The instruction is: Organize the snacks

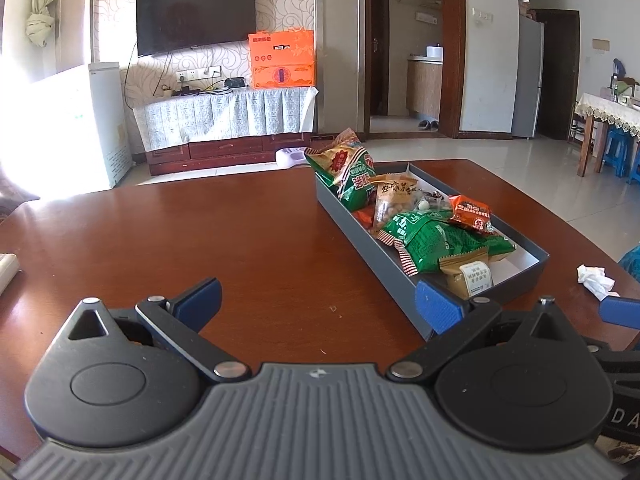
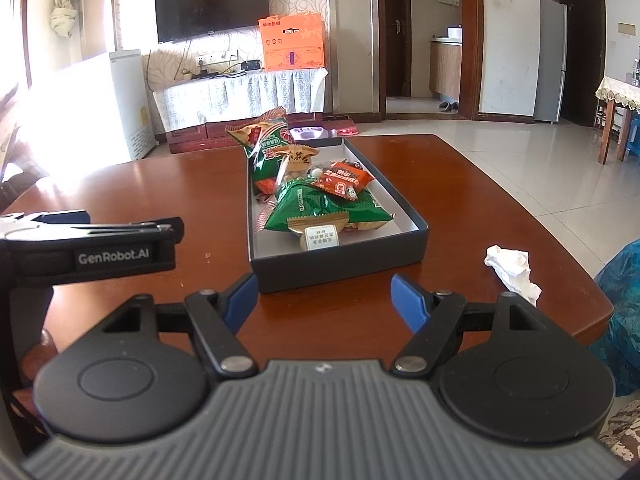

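Both grippers, left (image 1: 318, 306) & right (image 2: 324, 300), gape empty near the box (image 2: 340, 266); piled packets (image 2: 328, 208) could spill w/ a careless grab.

From my right wrist cam the only clean read is "GenRobot.AI", white on a black label on the side of the left gripper (image 2: 128, 240), left of the grey box (image 2: 340, 268). Inside that box the snack packs carry Chinese print, too small for me to read, incl. the white label on the brown pack (image 2: 318, 234) at its near end. Orange carton (image 2: 292, 42) beyond the box: print illegible.
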